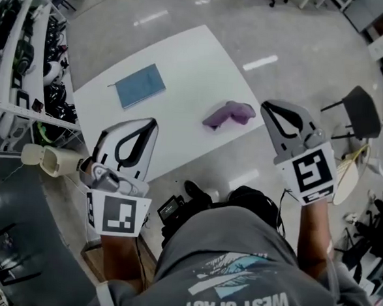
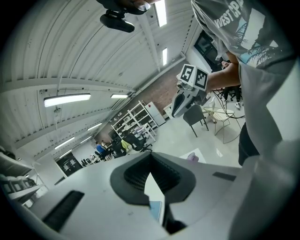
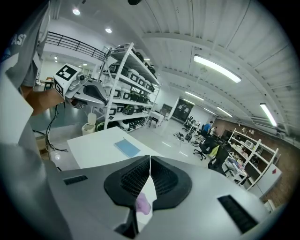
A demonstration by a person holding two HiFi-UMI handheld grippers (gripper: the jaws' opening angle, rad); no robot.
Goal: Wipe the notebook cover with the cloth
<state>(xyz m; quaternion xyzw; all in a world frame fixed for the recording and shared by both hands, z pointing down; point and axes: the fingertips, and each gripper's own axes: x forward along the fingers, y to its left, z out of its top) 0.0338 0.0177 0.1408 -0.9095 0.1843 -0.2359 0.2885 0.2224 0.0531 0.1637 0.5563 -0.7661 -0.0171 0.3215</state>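
A white desk (image 1: 184,63) fills the upper middle of the head view. On it, a blue notebook (image 1: 140,85) lies flat and shut toward the upper left. A crumpled purple cloth (image 1: 229,114) sits right of centre, well apart from the notebook.

Both claws are held in the air in the lower half of the frame, short of either item. The left claw (image 1: 154,121) is at lower left, its tip over the desk's near edge. The right claw (image 1: 265,105) is at right, its tip just right of the cloth. Each claw's jaws are pressed together at the tips, with nothing between them.

In the left gripper view, a sliver of notebook (image 2: 156,211) shows through the gap behind the closed tips, and the cloth (image 2: 192,157) peeks over the jaw. In the right gripper view, the cloth (image 3: 143,205) shows through the same kind of gap, with the notebook (image 3: 127,147) on the desk (image 3: 93,145) at centre left.

Shelves (image 1: 15,52) line the left edge of the head view. A dark chair (image 1: 361,112) stands at right.
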